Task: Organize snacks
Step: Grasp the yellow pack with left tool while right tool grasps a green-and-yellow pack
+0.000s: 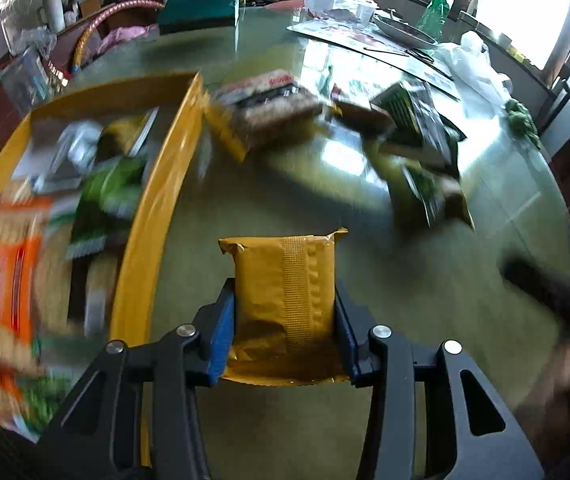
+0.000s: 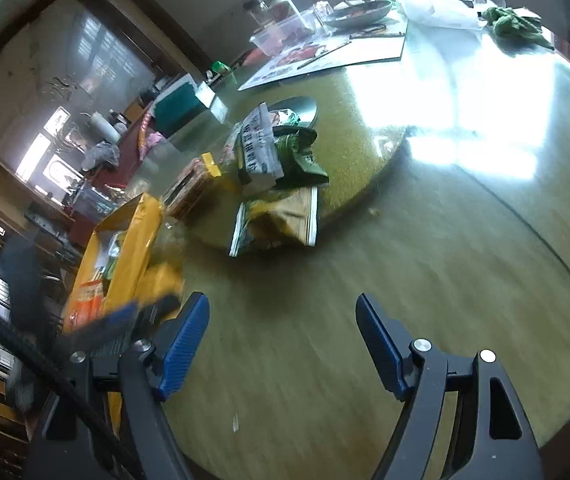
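Left gripper point(image 1: 285, 320) clamped on a mustard-yellow snack packet point(image 1: 283, 300): flat foil pouch w/ crimped ends & a ribbed seam strip down its middle, held upright just above the bench point(image 1: 325, 184), right beside the yellow box point(image 1: 153, 208) of snacks on the left. Far side: loose pile of packets point(image 2: 273, 168), green, white & tan. Right gripper point(image 2: 283, 340) w/ jaws wide apart, nothing between, over bare bench
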A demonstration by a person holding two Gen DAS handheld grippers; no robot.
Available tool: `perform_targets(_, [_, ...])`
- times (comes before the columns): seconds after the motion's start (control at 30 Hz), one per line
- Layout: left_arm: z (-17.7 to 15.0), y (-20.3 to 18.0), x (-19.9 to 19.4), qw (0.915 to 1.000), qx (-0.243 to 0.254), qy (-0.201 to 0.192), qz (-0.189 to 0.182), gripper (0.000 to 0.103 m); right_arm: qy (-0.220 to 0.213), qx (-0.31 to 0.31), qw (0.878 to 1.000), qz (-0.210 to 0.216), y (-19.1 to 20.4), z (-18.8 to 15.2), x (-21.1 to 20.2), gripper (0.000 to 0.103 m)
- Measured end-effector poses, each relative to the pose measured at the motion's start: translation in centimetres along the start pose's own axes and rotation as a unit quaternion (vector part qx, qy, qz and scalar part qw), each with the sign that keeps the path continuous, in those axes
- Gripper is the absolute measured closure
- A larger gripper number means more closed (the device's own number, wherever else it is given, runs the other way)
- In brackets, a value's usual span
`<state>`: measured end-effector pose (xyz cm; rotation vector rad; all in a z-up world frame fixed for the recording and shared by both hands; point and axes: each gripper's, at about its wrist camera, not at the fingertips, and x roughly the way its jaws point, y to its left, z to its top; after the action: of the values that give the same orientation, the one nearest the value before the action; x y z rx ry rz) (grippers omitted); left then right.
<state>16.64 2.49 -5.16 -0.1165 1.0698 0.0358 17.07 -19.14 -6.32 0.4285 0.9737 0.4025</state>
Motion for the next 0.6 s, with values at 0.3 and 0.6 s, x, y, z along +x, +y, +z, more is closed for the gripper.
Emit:
perform_targets(0.3, [-2.8, 0.6, -1.8, 0.9983, -0.011, 0.015, -0.056, 0.058, 0.043, 0.001, 0.999, -0.019, 0.8, 3.8, 4.0, 0.026])
perform_targets(0.6, [-3.2, 1.1, -2.1, 0.9974, -0.012, 0.008, -0.07, 0.058, 0.059, -0.055, 0.993, -0.092, 4.3, 5.3, 7.1, 0.022])
